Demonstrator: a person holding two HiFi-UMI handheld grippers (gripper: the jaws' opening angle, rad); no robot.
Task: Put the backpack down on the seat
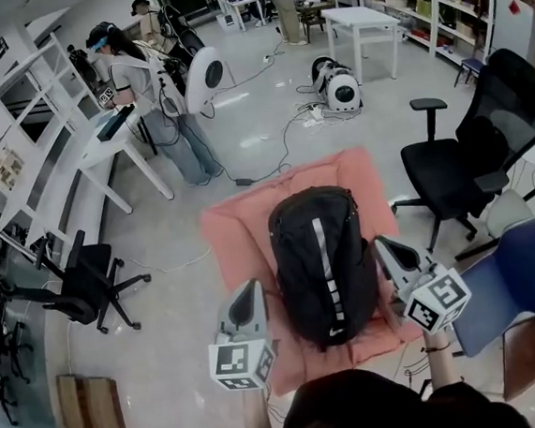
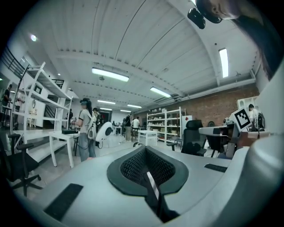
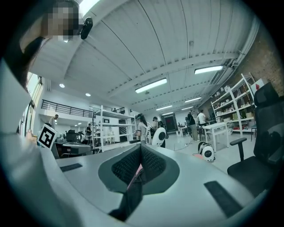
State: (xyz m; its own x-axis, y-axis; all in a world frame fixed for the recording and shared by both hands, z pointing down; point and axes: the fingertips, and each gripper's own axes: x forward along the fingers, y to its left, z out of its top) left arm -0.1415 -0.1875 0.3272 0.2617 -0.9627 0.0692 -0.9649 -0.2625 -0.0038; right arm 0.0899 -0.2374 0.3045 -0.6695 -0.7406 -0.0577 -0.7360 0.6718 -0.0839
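A black backpack (image 1: 319, 264) with a white stripe down its middle sits between my two grippers, over a pink cushion (image 1: 236, 225) on the floor. My left gripper (image 1: 252, 290) is at its left side and my right gripper (image 1: 382, 244) at its right side. In the left gripper view the jaws (image 2: 145, 153) are shut on a black strap with a white stripe (image 2: 153, 188). In the right gripper view the jaws (image 3: 141, 155) are shut on a dark strap (image 3: 133, 193), with pink showing behind it. Both grippers point level.
A blue-seated chair (image 1: 523, 278) stands at my right, with a black office chair (image 1: 469, 161) behind it. Another black office chair (image 1: 81, 278) is at the left by white shelving. A person (image 1: 142, 89) stands at a white desk, and cables lie on the floor beyond the cushion.
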